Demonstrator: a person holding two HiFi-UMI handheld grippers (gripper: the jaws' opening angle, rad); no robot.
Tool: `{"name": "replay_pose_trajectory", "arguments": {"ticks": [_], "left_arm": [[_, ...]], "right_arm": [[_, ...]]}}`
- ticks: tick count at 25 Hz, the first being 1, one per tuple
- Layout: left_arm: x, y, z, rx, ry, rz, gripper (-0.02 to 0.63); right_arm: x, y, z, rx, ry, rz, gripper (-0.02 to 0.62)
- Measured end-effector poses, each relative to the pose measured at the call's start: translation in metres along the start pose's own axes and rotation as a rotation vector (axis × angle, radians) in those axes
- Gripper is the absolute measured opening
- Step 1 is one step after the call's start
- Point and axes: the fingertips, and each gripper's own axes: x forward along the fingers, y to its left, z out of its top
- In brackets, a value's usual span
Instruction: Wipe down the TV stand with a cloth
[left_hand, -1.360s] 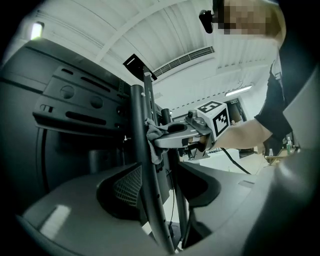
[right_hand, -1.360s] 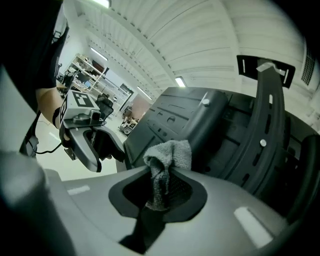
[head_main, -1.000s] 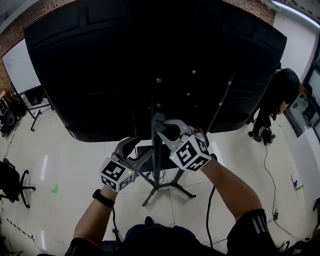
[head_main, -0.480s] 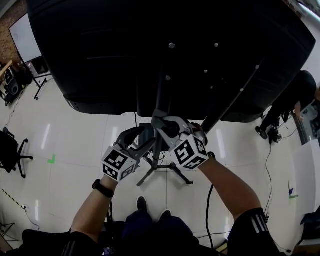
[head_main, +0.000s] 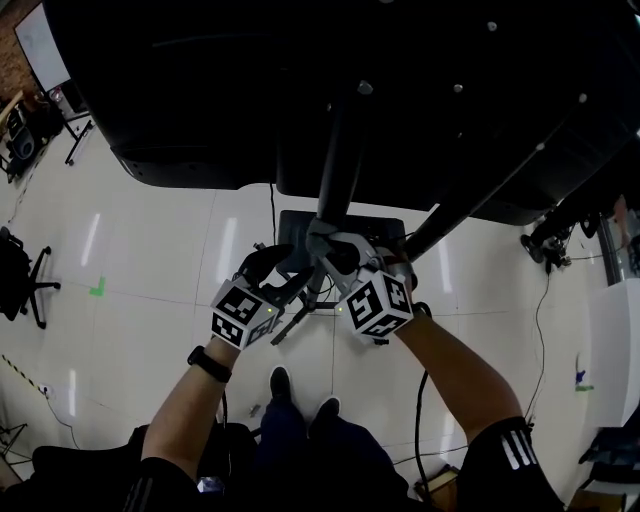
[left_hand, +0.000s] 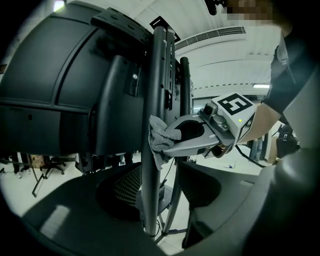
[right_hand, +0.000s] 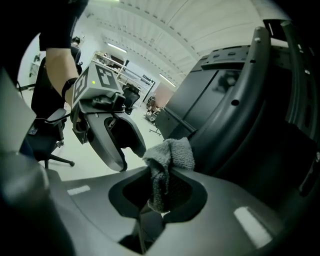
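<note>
The TV stand's black pole (head_main: 338, 160) rises behind a large black TV (head_main: 300, 90). My right gripper (head_main: 322, 242) is shut on a grey cloth (right_hand: 169, 156) and presses it against the pole (left_hand: 152, 100), just below the TV's lower edge. In the left gripper view the cloth (left_hand: 159, 137) bunches between the pole and the right gripper (left_hand: 192, 137). My left gripper (head_main: 268, 270) is open beside it on the left. Its dark jaws (left_hand: 160, 200) stand either side of the lower pole without touching it. The right gripper view shows the left gripper (right_hand: 112, 137) close by.
The stand's dark base plate (head_main: 300, 228) and splayed legs (head_main: 285, 325) sit on the pale tiled floor by my feet. An office chair (head_main: 20, 275) is far left, a whiteboard (head_main: 40, 40) at top left, and cables (head_main: 540, 330) trail on the right.
Both grippers have moved down the pole, from level with the TV's lower edge to below it. The cloth stays in the right gripper. The head view has moved closer to the stand.
</note>
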Motion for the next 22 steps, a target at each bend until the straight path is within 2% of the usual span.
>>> {"name": "replay_pose_trajectory", "arguments": {"ticks": [10, 22], "left_arm": [[0.029, 0.001, -0.096, -0.046, 0.083, -0.029, 0.257], [0.053, 0.008, -0.226, -0.095, 0.215, -0.054, 0.273]], "right_arm": [[0.049, 0.062, -0.078, 0.015, 0.065, 0.051, 0.051], [0.108, 0.132, -0.163, 0.084, 0.131, 0.108, 0.051]]}}
